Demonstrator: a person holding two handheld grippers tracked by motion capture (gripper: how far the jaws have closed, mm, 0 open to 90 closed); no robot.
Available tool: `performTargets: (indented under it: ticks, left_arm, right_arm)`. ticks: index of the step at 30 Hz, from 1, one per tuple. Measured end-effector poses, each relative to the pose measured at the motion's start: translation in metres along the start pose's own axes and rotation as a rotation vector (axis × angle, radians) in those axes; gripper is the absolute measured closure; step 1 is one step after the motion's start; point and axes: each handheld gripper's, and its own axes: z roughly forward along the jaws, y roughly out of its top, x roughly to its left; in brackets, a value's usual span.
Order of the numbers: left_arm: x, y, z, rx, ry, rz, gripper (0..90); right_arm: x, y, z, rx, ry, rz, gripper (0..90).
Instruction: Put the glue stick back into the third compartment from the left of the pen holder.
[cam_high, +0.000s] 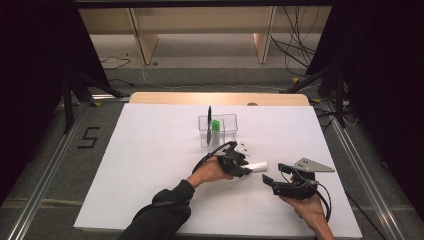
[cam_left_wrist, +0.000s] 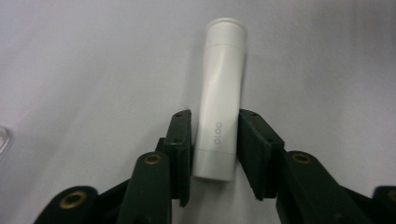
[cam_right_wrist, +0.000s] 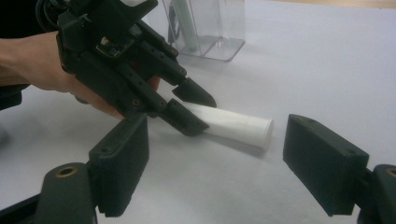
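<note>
A white glue stick marked GLOO lies on the white table, just right of the table's middle. My left gripper has its jaws pressed on either side of the stick's near end, shut on it. In the high view this gripper points right with the stick poking out past its tips. My right gripper stands wide open a short way from the stick's free end, with nothing between its jaws. In the high view the right gripper sits low and to the right of the stick.
A clear plastic container stands behind the grippers near the table's middle, holding a black pen and a green-capped item. The same container shows beyond the left gripper. A wooden edge runs along the far side.
</note>
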Motion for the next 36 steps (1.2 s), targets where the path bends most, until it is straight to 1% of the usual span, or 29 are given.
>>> performTargets:
  ticks: [2, 4, 6, 7, 8, 13, 14, 15, 17, 18, 21, 23, 26, 29, 33, 35, 36]
  left_arm:
    - [0.000, 0.000, 0.000, -0.001, -0.003, 0.008, 69.5]
    - [0.000, 0.000, 0.000, -0.001, -0.006, 0.013, 69.8]
    - [-0.001, 0.000, 0.000, -0.003, 0.000, 0.020, 70.1]
    - [-0.001, -0.001, 0.000, 0.000, 0.004, 0.031, 70.2]
    - [-0.001, -0.001, 0.000, 0.000, 0.004, 0.031, 70.3]
    - [-0.001, -0.004, -0.005, -0.052, 0.013, -0.001, 70.6]
    - [-0.001, -0.004, -0.005, -0.052, 0.013, -0.001, 70.6]
    - [0.000, -0.004, -0.010, -0.077, 0.011, -0.021, 70.6]
    - [-0.001, -0.005, -0.015, -0.105, 0.020, -0.030, 70.6]
    - [-0.001, -0.005, -0.019, -0.111, 0.028, -0.029, 70.6]
    - [-0.002, -0.007, -0.030, -0.146, 0.039, -0.053, 70.6]
    - [-0.004, -0.009, -0.036, -0.162, 0.046, -0.060, 70.6]
    - [-0.008, -0.015, -0.047, -0.187, 0.056, -0.062, 70.6]
    - [-0.014, -0.024, -0.054, -0.215, 0.062, -0.090, 70.5]
    - [-0.019, -0.033, -0.063, -0.244, 0.077, -0.108, 70.6]
    - [-0.020, -0.036, -0.067, -0.248, 0.088, -0.108, 70.6]
    - [-0.021, -0.037, -0.070, -0.258, 0.093, -0.115, 70.6]
  right_arm:
    - [0.000, 0.000, 0.000, 0.001, 0.000, 0.000, 23.5]
    - [0.000, 0.000, 0.000, -0.001, 0.000, 0.000, 23.5]
    - [0.000, 0.000, 0.000, 0.001, 0.000, 0.000, 23.5]
    - [0.000, 0.000, 0.000, 0.001, 0.000, -0.001, 23.5]
    - [0.000, 0.000, 0.000, 0.000, 0.000, -0.001, 23.5]
    - [-0.001, 0.000, -0.001, -0.004, -0.003, -0.001, 23.6]
    - [-0.001, 0.000, -0.001, -0.005, -0.005, 0.002, 23.6]
    - [-0.001, 0.000, -0.002, -0.005, -0.006, 0.008, 23.7]
    - [-0.001, 0.000, -0.002, -0.006, -0.002, 0.022, 23.8]
    - [-0.001, 0.000, -0.002, -0.010, 0.001, 0.031, 23.8]
    - [-0.002, 0.001, -0.003, -0.011, 0.000, 0.054, 23.9]
    - [-0.001, 0.001, -0.003, -0.019, 0.009, 0.078, 24.1]
    - [0.001, 0.002, -0.004, -0.024, 0.013, 0.095, 24.5]
    - [0.003, 0.003, -0.004, -0.037, 0.031, 0.121, 24.8]
    - [0.006, 0.004, -0.003, -0.051, 0.053, 0.154, 25.1]
    - [0.008, 0.005, -0.002, -0.055, 0.061, 0.167, 25.8]
    - [0.009, 0.005, -0.001, -0.055, 0.062, 0.174, 26.2]
